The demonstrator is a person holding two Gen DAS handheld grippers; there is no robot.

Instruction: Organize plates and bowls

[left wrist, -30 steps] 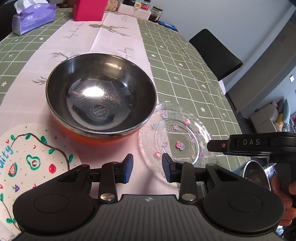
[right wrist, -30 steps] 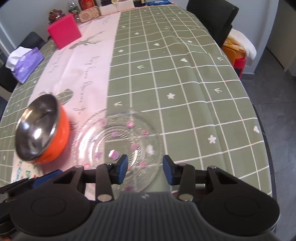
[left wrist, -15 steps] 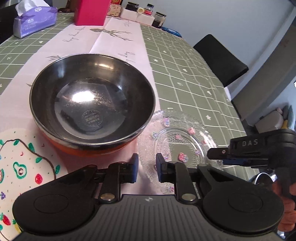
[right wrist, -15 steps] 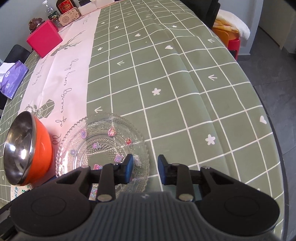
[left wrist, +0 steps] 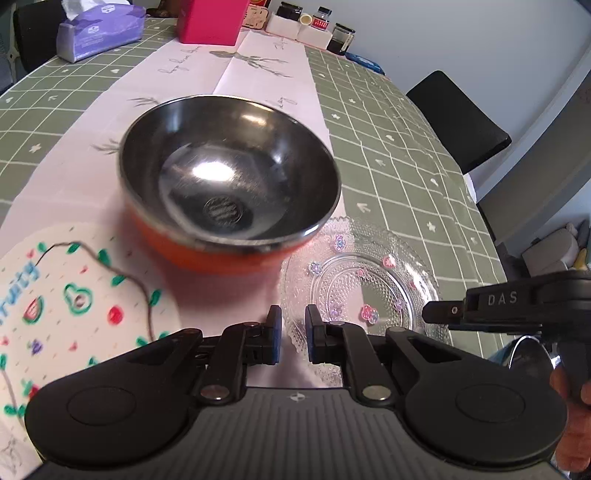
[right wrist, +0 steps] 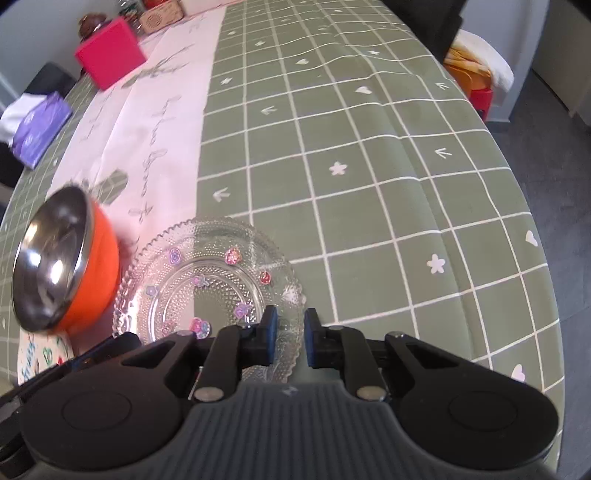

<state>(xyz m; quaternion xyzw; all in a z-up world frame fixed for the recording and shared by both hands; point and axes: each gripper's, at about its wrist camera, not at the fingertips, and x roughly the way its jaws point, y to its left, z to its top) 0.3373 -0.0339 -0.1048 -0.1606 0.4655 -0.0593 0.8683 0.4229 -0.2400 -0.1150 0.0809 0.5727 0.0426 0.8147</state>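
An orange bowl with a steel inside [left wrist: 229, 188] stands on the table, also in the right wrist view [right wrist: 62, 266]. A clear glass plate with small flowers [left wrist: 365, 291] lies right of it, also in the right wrist view [right wrist: 210, 288]. A white plate with fruit drawings [left wrist: 74, 310] lies at the front left. My left gripper [left wrist: 293, 332] hovers near the glass plate's left rim, jaws narrowly apart and empty. My right gripper [right wrist: 289, 334] is over the glass plate's near rim, jaws narrowly apart; its body shows in the left wrist view [left wrist: 517, 306].
A pink box [left wrist: 212, 18], a purple tissue pack [left wrist: 99, 31] and jars [left wrist: 321, 27] stand at the far end. A black chair [left wrist: 458, 118] stands by the right edge. A steel-rimmed bowl [left wrist: 532, 356] peeks out at the lower right.
Both grippers have narrowed their jaws. The left view has shifted so the bowl sits further right; the right gripper has drawn closer over the glass plate's near rim.
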